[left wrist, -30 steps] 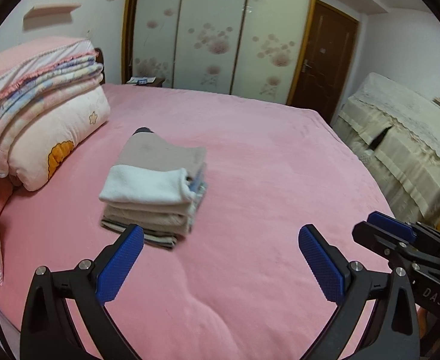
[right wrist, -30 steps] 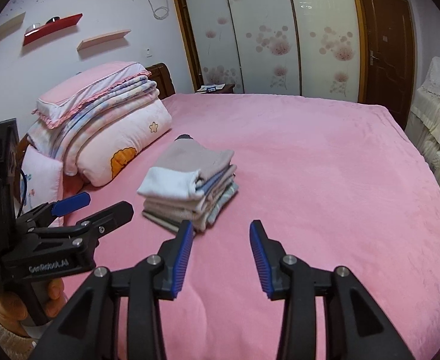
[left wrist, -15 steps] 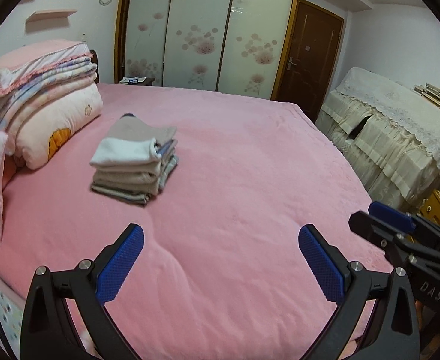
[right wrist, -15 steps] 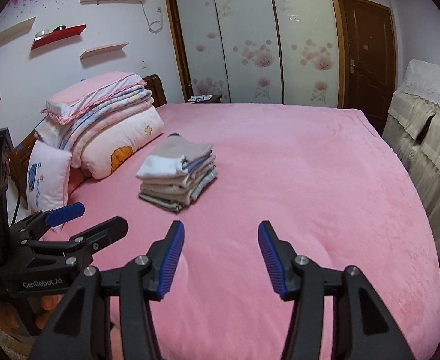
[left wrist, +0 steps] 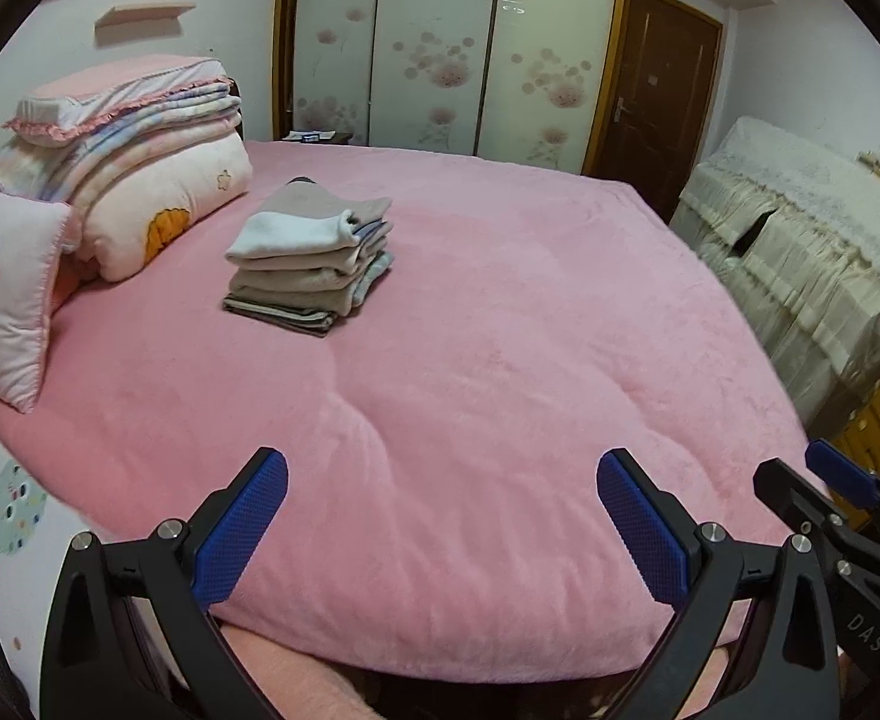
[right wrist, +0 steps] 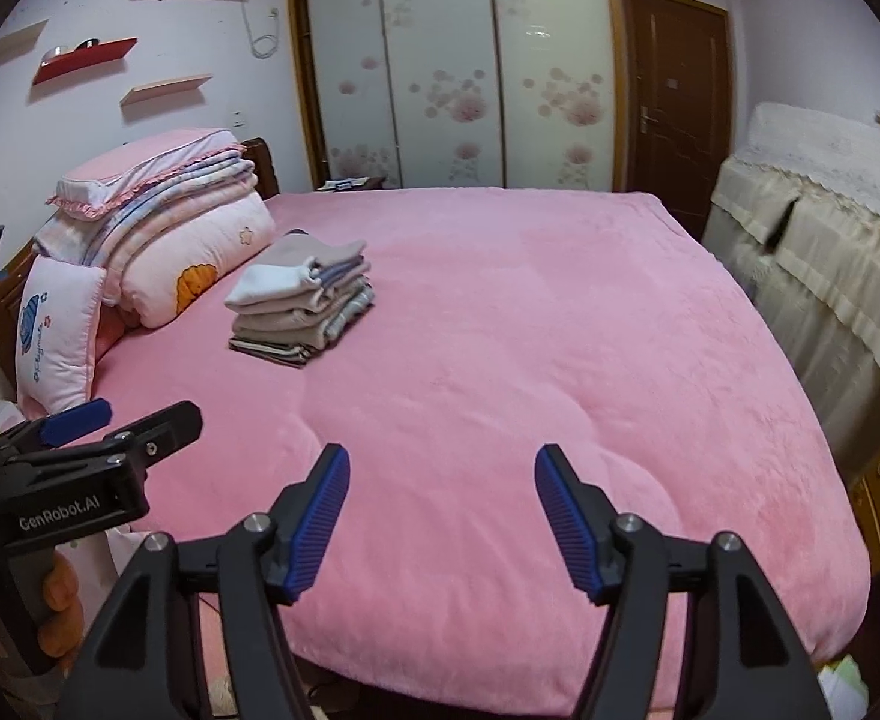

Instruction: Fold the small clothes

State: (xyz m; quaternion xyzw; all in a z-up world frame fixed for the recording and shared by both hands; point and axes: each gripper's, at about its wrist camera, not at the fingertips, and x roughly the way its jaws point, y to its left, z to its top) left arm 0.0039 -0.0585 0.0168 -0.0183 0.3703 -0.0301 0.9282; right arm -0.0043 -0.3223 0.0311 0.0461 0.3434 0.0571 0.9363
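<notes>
A neat stack of folded small clothes [left wrist: 311,261] [right wrist: 302,309], beige, white and striped, lies on the pink bed [left wrist: 500,360] [right wrist: 530,330] toward its left side. My left gripper [left wrist: 443,531] is open over the bed's near edge, far from the stack, with nothing between its blue pads. My right gripper [right wrist: 443,519] hovers above the near edge too; its jaws are opening and hold nothing. The right gripper's tips [left wrist: 824,480] show at the right of the left wrist view. The left gripper [right wrist: 122,426] shows at the left of the right wrist view.
Folded quilts [left wrist: 140,180] and a small pillow [left wrist: 8,300] are piled at the bed's left by the headboard. A cloth-covered cabinet [left wrist: 800,252] stands along the right side. Wardrobe doors [right wrist: 458,72] and a brown door [right wrist: 674,90] lie behind the bed.
Both grippers have drawn back from the stack toward the bed's near edge, so the stack looks smaller and farther. The right gripper's jaws have spread wider.
</notes>
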